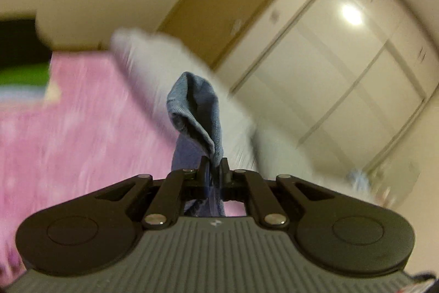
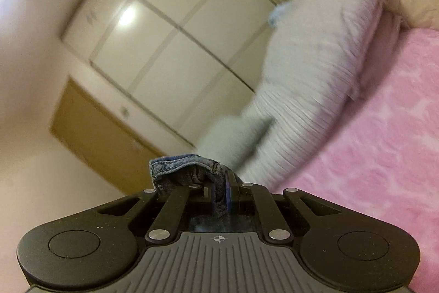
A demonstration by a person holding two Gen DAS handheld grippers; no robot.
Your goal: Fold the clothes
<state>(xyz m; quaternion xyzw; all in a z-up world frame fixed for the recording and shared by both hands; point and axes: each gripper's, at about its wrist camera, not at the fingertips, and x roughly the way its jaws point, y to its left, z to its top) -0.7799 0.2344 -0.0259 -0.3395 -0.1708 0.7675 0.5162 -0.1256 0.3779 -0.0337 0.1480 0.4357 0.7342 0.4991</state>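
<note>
A pink bedspread [image 1: 68, 128] with white pillows [image 2: 315, 67] lies ahead of both tools, pale wardrobe doors [image 1: 329, 67] beyond. The left gripper [image 1: 214, 164] and the right gripper [image 2: 219, 188] each pinch the blue denim garment [image 1: 197, 106], raised above the bed.

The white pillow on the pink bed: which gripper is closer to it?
Hard to say. The left gripper and right gripper each pinch blue cloth, denim on the right, with the white pillow ahead of both. Neither touches it; nothing shows which is nearer.
</note>
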